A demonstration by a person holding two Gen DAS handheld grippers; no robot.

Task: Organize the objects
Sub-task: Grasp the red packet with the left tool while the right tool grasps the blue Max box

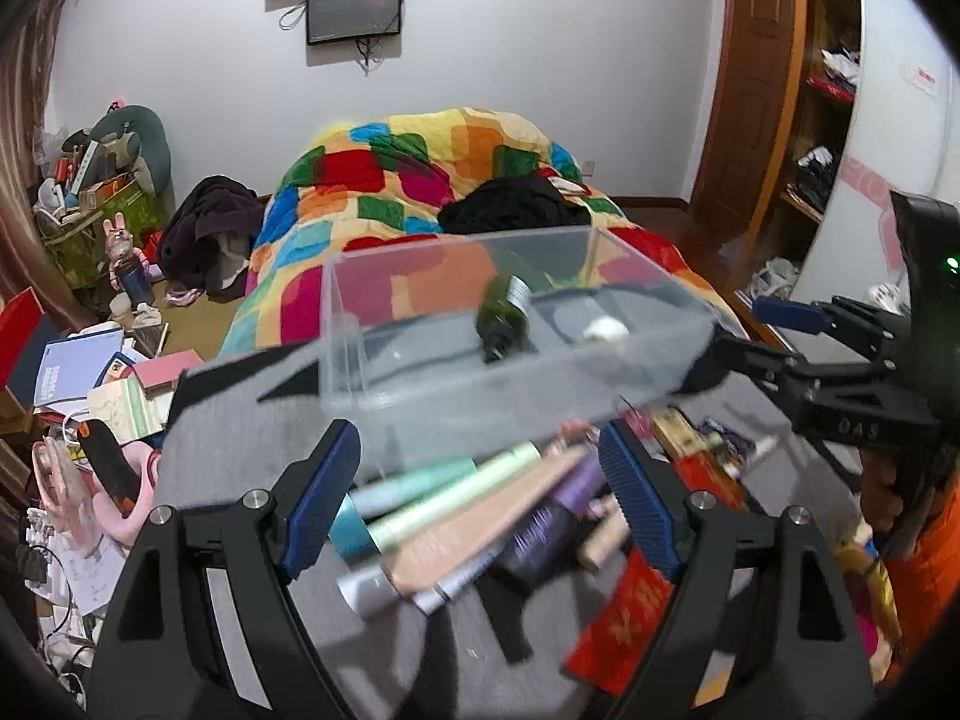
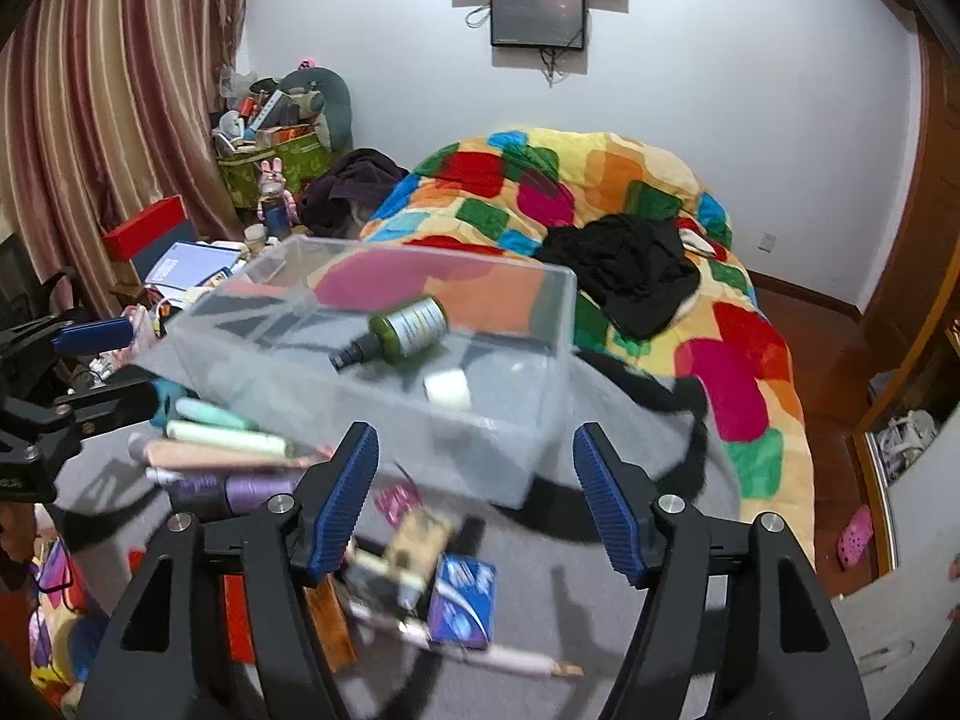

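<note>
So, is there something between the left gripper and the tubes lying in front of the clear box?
Nothing visible blocks it. The left gripper is open, and the pile of tubes lies directly beneath and between its fingers, on the grey cloth. The clear box stands just beyond the pile, not in front of it.

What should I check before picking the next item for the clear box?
1. Left tool empty, pads apart: ok.
2. Right tool empty, pads apart: ok.
3. Clear box resting flat on the grey mat: cannot tell, blurred.
4. Green bottle inside the box, lying on its side: ok.
5. Room left in the box: ok.
6. Tubes lie loose in front of the left tool, overlapping; single one free to grasp: not ok.
</note>
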